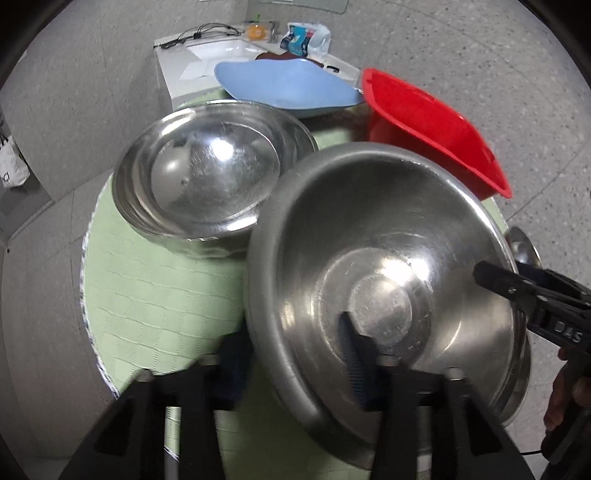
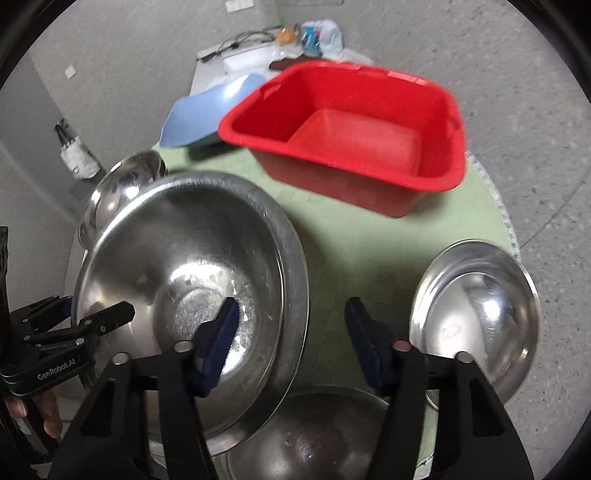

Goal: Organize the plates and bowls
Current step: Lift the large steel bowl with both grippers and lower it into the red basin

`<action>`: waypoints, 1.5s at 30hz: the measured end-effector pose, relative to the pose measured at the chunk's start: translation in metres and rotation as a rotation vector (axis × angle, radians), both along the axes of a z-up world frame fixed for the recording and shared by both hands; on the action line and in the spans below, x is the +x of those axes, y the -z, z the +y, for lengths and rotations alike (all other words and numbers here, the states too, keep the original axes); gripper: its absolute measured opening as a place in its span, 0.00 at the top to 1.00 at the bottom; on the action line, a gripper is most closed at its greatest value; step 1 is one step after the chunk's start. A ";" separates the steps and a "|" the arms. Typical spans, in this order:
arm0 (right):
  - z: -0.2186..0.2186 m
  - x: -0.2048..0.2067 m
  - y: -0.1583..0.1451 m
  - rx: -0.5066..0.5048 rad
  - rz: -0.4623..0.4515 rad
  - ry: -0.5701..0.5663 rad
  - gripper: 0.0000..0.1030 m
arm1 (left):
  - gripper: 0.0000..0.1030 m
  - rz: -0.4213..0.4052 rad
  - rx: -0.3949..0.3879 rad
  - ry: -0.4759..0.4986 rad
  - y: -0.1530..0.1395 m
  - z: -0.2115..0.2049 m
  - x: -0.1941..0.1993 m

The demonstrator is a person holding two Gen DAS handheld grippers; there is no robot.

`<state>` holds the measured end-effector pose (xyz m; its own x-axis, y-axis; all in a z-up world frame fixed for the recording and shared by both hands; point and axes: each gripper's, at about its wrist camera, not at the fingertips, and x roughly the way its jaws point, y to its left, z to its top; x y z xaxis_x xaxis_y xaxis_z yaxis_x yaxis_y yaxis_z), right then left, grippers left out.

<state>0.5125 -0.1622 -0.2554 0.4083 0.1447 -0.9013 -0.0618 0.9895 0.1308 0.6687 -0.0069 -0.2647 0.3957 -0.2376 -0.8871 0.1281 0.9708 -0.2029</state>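
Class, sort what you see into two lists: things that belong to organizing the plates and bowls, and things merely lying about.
Belongs to the job:
large steel bowl
second steel bowl
small steel bowl
blue plate
red tub

Lying about:
plastic bag
black cable
orange item

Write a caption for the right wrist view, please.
Both grippers straddle the rim of a tilted steel bowl, before a red tub.

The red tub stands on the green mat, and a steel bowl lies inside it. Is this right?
Not quite. The red tub does stand on the green mat, but nothing lies inside it; the right wrist view shows its bare bottom.
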 end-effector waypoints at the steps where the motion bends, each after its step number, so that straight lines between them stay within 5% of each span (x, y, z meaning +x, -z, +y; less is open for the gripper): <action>1: -0.001 0.001 0.003 0.017 0.011 -0.018 0.66 | 0.83 -0.004 -0.002 0.001 0.001 0.000 0.000; 2: -0.001 0.003 0.003 0.029 0.017 -0.032 0.75 | 0.83 -0.010 0.002 0.001 0.001 -0.001 -0.001; 6: -0.004 0.005 0.004 0.049 0.010 -0.054 0.81 | 0.85 -0.056 0.005 -0.008 -0.004 -0.003 -0.012; 15: -0.016 -0.002 -0.051 0.131 -0.081 -0.072 0.81 | 0.85 -0.234 0.037 0.039 -0.067 -0.009 -0.031; 23: -0.062 0.040 -0.110 0.089 -0.222 0.078 0.80 | 0.85 -0.293 -0.061 0.217 -0.106 -0.048 0.047; 32: -0.120 0.109 -0.066 0.069 -0.145 0.265 0.79 | 0.85 -0.200 -0.017 0.347 -0.058 -0.105 0.146; 41: -0.117 0.132 -0.031 -0.012 -0.077 0.283 0.74 | 0.82 -0.126 0.071 0.362 -0.024 -0.133 0.174; 45: -0.113 0.137 -0.024 -0.024 -0.068 0.282 0.71 | 0.73 -0.124 0.126 0.345 -0.017 -0.149 0.184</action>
